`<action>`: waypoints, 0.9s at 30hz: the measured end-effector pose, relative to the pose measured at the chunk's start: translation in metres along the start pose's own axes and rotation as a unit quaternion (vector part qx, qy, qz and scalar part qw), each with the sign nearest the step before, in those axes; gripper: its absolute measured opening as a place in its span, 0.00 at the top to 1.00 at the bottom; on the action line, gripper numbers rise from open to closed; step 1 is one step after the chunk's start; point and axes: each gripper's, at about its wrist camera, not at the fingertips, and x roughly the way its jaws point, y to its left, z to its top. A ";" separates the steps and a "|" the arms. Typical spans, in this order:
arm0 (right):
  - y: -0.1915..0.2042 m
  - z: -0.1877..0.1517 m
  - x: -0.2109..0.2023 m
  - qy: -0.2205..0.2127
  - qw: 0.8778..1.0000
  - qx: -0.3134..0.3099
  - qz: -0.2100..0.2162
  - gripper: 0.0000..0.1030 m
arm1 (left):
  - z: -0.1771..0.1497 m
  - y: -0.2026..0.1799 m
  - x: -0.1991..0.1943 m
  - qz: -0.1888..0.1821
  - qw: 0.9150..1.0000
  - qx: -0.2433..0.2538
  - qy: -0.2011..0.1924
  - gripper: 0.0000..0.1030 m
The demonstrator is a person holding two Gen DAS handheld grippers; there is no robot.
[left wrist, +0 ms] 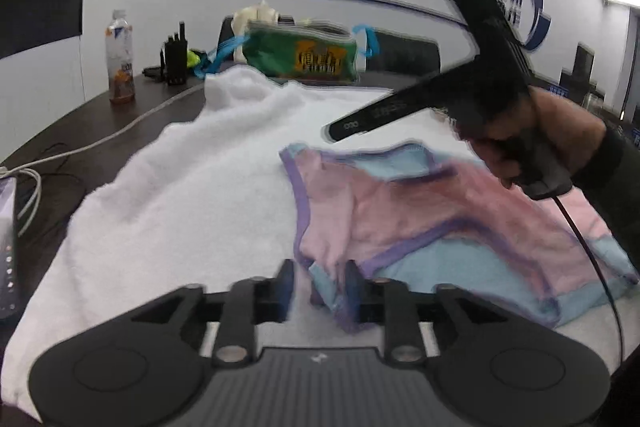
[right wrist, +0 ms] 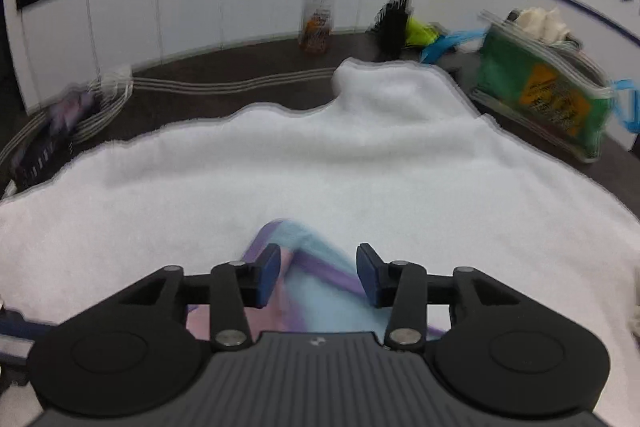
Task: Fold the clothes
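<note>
A: Left gripper (left wrist: 318, 285) fingers spread, astride the near corner of the soft pink-and-blue purple-trimmed cloth garment (left wrist: 420, 223) on the white fluffy towel (left wrist: 180, 195).

B: Right gripper (right wrist: 318, 277) too, parted over its far corner. It looks limp and light to me; I'd pinch the trim.

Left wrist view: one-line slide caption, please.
Left gripper straddles the pink-and-blue garment's corner on a white towel.
</note>
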 end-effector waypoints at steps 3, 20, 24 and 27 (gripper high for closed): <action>-0.026 -0.011 -0.031 -0.006 0.999 0.032 -0.017 0.58 | 0.006 -0.002 -0.010 -0.010 1.000 0.000 -0.017 0.60; -0.017 -0.072 -0.066 0.054 0.998 0.000 -0.022 0.91 | 0.017 -0.097 0.062 -0.120 0.989 0.072 0.053 0.81; -0.020 -0.076 -0.075 0.038 0.999 0.002 -0.030 0.73 | 0.017 -0.101 0.059 -0.164 0.984 0.035 0.052 0.73; -0.026 -0.083 -0.101 0.007 0.998 0.034 -0.052 0.71 | 0.013 -0.110 0.051 -0.172 0.982 0.061 0.043 0.74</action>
